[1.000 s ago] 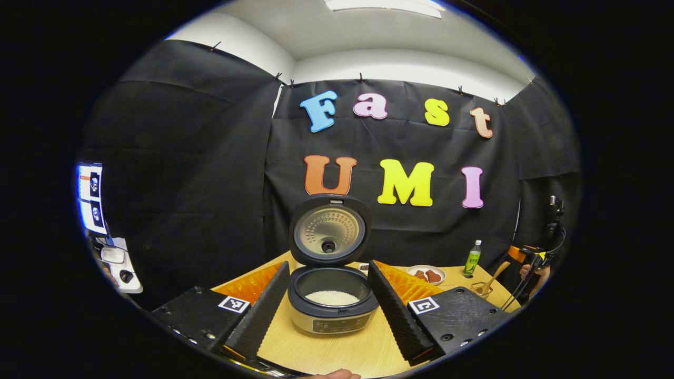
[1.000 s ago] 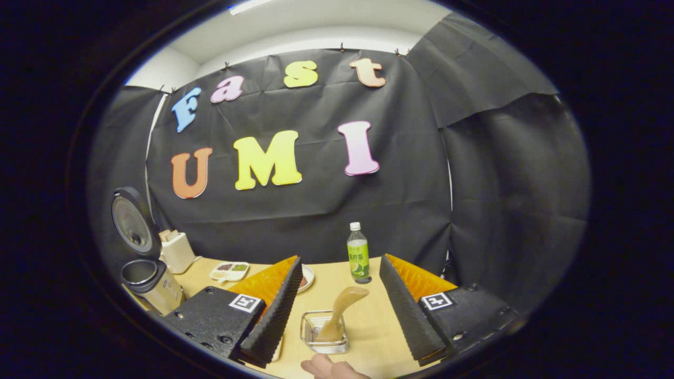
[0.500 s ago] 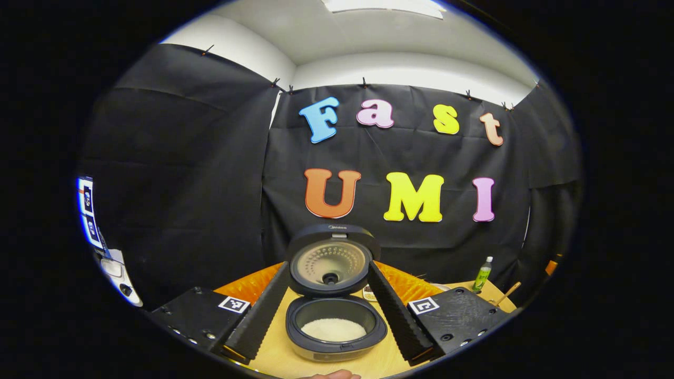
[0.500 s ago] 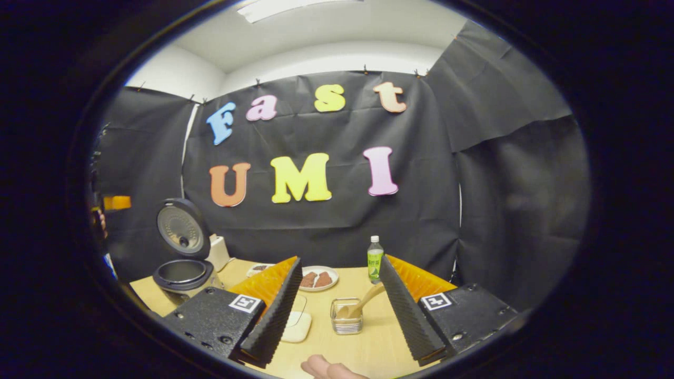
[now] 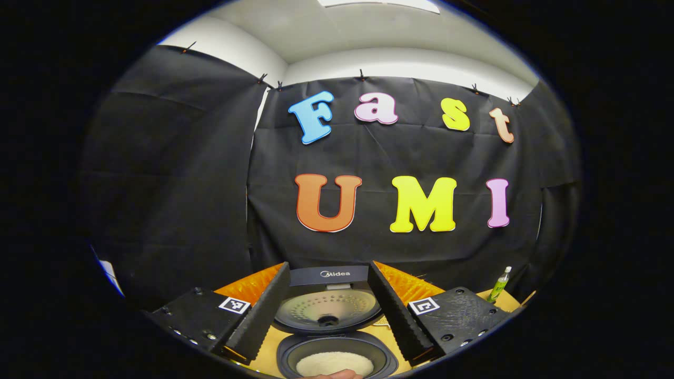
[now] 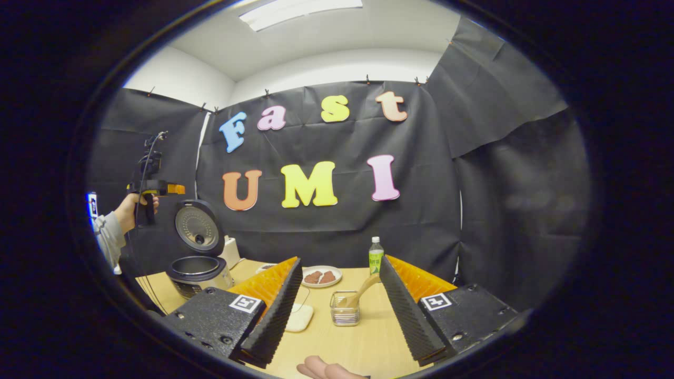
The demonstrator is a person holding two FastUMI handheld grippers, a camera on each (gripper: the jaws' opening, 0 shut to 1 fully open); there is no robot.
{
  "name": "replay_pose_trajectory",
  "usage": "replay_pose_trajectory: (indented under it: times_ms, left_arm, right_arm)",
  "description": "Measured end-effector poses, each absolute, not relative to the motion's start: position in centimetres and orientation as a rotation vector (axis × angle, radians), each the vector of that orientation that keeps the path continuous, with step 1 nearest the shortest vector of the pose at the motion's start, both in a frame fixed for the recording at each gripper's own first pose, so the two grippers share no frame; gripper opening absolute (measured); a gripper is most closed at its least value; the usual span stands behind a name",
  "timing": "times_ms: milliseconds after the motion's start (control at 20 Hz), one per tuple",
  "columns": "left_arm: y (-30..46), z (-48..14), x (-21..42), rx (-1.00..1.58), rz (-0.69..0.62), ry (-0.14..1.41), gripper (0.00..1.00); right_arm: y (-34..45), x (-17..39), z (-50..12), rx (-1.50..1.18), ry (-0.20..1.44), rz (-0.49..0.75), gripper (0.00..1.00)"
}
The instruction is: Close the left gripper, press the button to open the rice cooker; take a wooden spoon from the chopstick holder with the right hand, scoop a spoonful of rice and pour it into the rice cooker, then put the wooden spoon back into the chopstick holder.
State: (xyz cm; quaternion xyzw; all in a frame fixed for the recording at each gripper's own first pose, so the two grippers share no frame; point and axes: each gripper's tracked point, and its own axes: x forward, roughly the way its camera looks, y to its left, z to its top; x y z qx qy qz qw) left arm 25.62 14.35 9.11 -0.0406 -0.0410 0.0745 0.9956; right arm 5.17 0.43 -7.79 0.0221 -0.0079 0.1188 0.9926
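The rice cooker (image 5: 337, 352) stands with its lid (image 5: 327, 310) raised, and white rice lies in the pot. My left gripper (image 5: 327, 265) hovers just above and in front of it, open, its fingers framing the lid. In the right gripper view the cooker (image 6: 199, 269) stands at the left, and a hand holds the left gripper (image 6: 152, 188) above it. The wooden spoon (image 6: 362, 290) leans in the clear chopstick holder (image 6: 345, 315) on the table. My right gripper (image 6: 339, 259) is open, back from the holder, holding nothing.
A green bottle (image 6: 375, 255) and a plate of brown food (image 6: 321, 276) stand behind the holder. A flat white object (image 6: 300, 318) lies by the right gripper's left finger. A white box (image 6: 229, 251) sits behind the cooker. The bottle (image 5: 499, 285) stands at the far right of the wooden table (image 6: 358, 347).
The left gripper has moved in over the open cooker, which now sits lower and larger. The right gripper has drawn back from the holder, with the spoon left in it.
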Motion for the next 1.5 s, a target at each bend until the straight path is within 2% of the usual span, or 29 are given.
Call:
replay_pose_trajectory:
  times_ms: [50, 100, 150, 200, 300, 350, 400, 600, 650, 700, 900, 950, 1000, 1150, 1200, 1300, 1350, 1400, 1450, 1500]
  left_arm:
    - [15.0, 9.5, 26.9, -0.085, 0.160, -0.089, 0.94]
    - [15.6, 9.8, 28.1, -0.087, 0.172, -0.096, 0.94]
    - [16.1, 9.9, 29.2, -0.096, 0.179, -0.091, 0.94]
    - [16.9, 9.9, 30.3, -0.108, 0.200, -0.084, 0.94]
    - [18.1, 9.1, 32.0, -0.123, 0.222, -0.054, 0.94]
    - [18.1, 8.7, 32.6, -0.124, 0.215, -0.042, 0.94]
    - [18.1, 8.3, 33.0, -0.121, 0.212, -0.028, 0.94]
    - [18.5, 7.4, 33.7, -0.103, 0.224, 0.001, 0.98]
    - [18.5, 7.5, 33.3, -0.102, 0.223, 0.006, 0.97]
    - [18.4, 7.4, 33.2, -0.098, 0.219, 0.014, 0.97]
    - [17.9, 7.1, 31.9, -0.092, 0.212, 0.014, 0.97]
    - [17.5, 6.6, 30.7, -0.090, 0.211, 0.015, 0.97]
    - [17.0, 6.0, 29.3, -0.088, 0.208, 0.016, 0.97]
    - [16.0, 4.8, 27.2, -0.083, 0.198, 0.027, 0.97]
    - [15.7, 4.5, 26.7, -0.079, 0.195, 0.022, 0.97]
    - [15.3, 3.7, 25.6, -0.077, 0.187, 0.029, 0.97]
    - [15.0, 3.3, 25.1, -0.073, 0.183, 0.036, 0.97]
    - [14.8, 2.9, 24.5, -0.073, 0.183, 0.041, 0.97]
    - [14.5, 2.4, 23.8, -0.073, 0.189, 0.040, 0.97]
    - [14.3, 1.9, 23.3, -0.064, 0.197, 0.034, 0.96]
  right_arm:
    - [-0.1, 5.0, -8.1, 0.037, -0.012, 0.231, 0.90]
    - [-0.7, 5.0, -8.5, 0.022, -0.002, 0.212, 0.95]
    - [-1.7, 4.9, -9.1, 0.004, 0.009, 0.191, 0.90]
    - [-2.3, 4.8, -9.3, -0.007, 0.013, 0.173, 0.95]
    - [-2.6, 4.2, -9.8, -0.016, 0.024, 0.162, 0.90]
    - [-2.4, 4.0, -10.1, -0.019, 0.033, 0.167, 0.95]
    - [-2.3, 3.9, -10.5, -0.021, 0.045, 0.170, 0.91]
    - [-1.3, 3.7, -11.2, -0.013, 0.073, 0.173, 0.91]
    - [-0.7, 3.5, -11.2, -0.005, 0.076, 0.179, 0.91]
    - [-0.3, 3.3, -11.2, 0.000, 0.079, 0.185, 0.95]
    - [0.3, 2.0, -10.9, 0.024, 0.069, 0.190, 0.95]
    - [-0.1, 1.9, -11.3, 0.039, 0.076, 0.175, 0.91]
    - [-0.2, 1.8, -11.9, 0.050, 0.088, 0.165, 0.95]
    - [-0.8, 1.2, -13.1, 0.078, 0.129, 0.140, 0.95]
    - [-0.8, 0.9, -13.2, 0.087, 0.134, 0.138, 0.91]
    - [-0.5, 0.5, -13.5, 0.078, 0.140, 0.139, 0.95]
    - [-0.2, -0.1, -13.4, 0.074, 0.136, 0.146, 0.91]
    - [0.1, -0.7, -13.3, 0.072, 0.135, 0.157, 0.95]
    - [0.5, -1.2, -13.4, 0.069, 0.134, 0.167, 0.91]
    - [0.8, -1.7, -13.5, 0.061, 0.135, 0.178, 0.91]
